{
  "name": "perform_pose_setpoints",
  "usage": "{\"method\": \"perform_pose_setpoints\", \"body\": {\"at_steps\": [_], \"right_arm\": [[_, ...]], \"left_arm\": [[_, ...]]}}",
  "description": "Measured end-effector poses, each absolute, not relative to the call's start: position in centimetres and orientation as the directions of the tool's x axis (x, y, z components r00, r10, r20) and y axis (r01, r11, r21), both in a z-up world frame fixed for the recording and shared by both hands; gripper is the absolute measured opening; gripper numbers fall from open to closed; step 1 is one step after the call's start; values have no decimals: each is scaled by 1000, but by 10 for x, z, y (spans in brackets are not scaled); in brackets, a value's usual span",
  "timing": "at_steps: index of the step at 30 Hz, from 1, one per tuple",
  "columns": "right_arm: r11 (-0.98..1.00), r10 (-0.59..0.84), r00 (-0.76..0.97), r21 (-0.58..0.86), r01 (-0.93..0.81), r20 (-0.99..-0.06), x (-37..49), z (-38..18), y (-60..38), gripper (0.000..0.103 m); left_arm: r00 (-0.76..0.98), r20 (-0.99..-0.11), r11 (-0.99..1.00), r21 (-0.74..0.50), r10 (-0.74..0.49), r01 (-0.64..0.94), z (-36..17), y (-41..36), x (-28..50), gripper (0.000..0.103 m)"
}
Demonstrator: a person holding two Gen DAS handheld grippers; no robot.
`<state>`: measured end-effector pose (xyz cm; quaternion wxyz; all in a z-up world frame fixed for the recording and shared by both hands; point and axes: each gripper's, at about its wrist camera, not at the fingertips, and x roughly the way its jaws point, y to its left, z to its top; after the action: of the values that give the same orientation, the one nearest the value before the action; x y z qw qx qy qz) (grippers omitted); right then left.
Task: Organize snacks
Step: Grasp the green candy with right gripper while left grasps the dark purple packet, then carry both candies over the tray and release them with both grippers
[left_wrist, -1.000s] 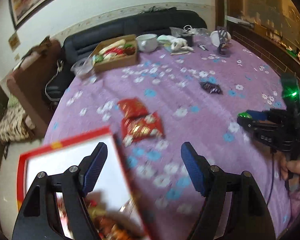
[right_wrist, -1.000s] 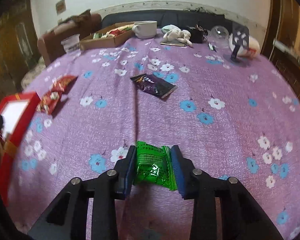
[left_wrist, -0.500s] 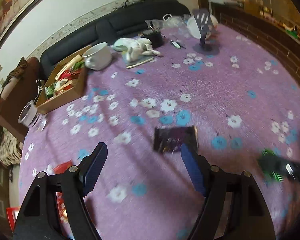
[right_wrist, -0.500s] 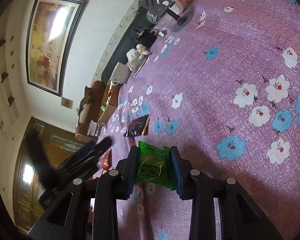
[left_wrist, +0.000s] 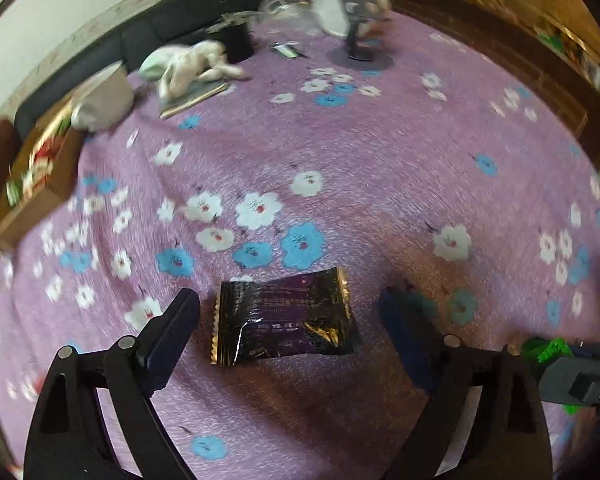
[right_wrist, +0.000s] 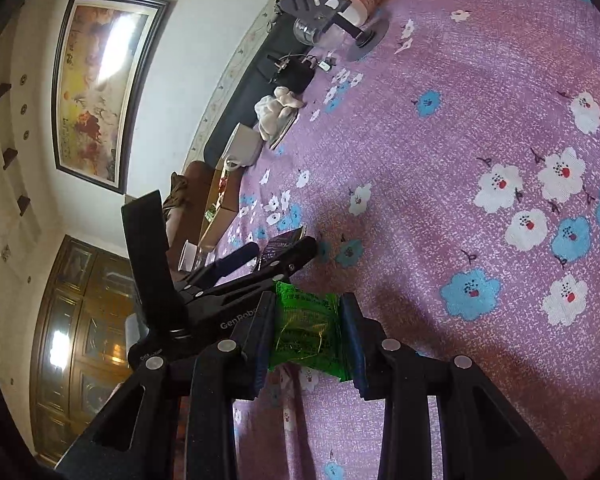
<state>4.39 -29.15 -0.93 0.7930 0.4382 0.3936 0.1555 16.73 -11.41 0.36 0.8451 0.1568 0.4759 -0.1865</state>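
Left claw (left_wrist: 288,320) hanging spread wide, straddling one dark purple snack packet (left_wrist: 283,317) lying flat on the flowered purple tablecloth (left_wrist: 380,160); fingers (left_wrist: 172,336) standing clear of both packet ends, probably lining up for a pinch across its length. Right claw (right_wrist: 308,332) clamping one green snack packet (right_wrist: 306,330) between both pads, carrying it off the cloth, tilted sideways just beside the left claw, likely keeping it in hand until a place is found. Farther out: one cardboard box (left_wrist: 36,168) of assorted snacks sitting at the far left edge, possibly the sorting place, though not certain. One white mug (left_wrist: 104,100) beside it, one crumpled white cloth (left_wrist: 188,64), one small stand on a round base (left_wrist: 360,56). Counting two loose packets in all: one purple lying, one green gripped.
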Motion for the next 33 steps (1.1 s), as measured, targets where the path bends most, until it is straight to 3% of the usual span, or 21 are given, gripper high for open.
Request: {"method": "perform_pose_setpoints", "body": {"at_steps": [3,4,6,11,20,28,33], "right_arm": [[571,584,647,815,104,-491,44,-9,-293,33],[574,581,647,812,105,-494,44,-9,-293,33],[581,575,648,807,107,-500,44,-9,-293,33],[610,547,661,786,105,-513,41,-6,-293,33],[614,579,658,789,37,-481,45,0,-285,33],[681,556,683,731,-49,-473,38,17,-268,33],[735,551,667,670,-103,-502,32,27,-238,33]], "left_arm": [[475,-850,867,43,-229,496,7,-115,156,61],[463,-850,854,29,-252,519,8,-118,151,41],[475,-846,845,58,-240,531,9,-123,143,32],[468,-837,852,4,-283,523,12,-114,141,27],[512,-785,864,-58,-349,500,38,-87,84,27],[599,-745,920,-50,-294,389,62,-18,-5,27],[691,-702,969,2,-174,246,75,53,-45,27]]}}
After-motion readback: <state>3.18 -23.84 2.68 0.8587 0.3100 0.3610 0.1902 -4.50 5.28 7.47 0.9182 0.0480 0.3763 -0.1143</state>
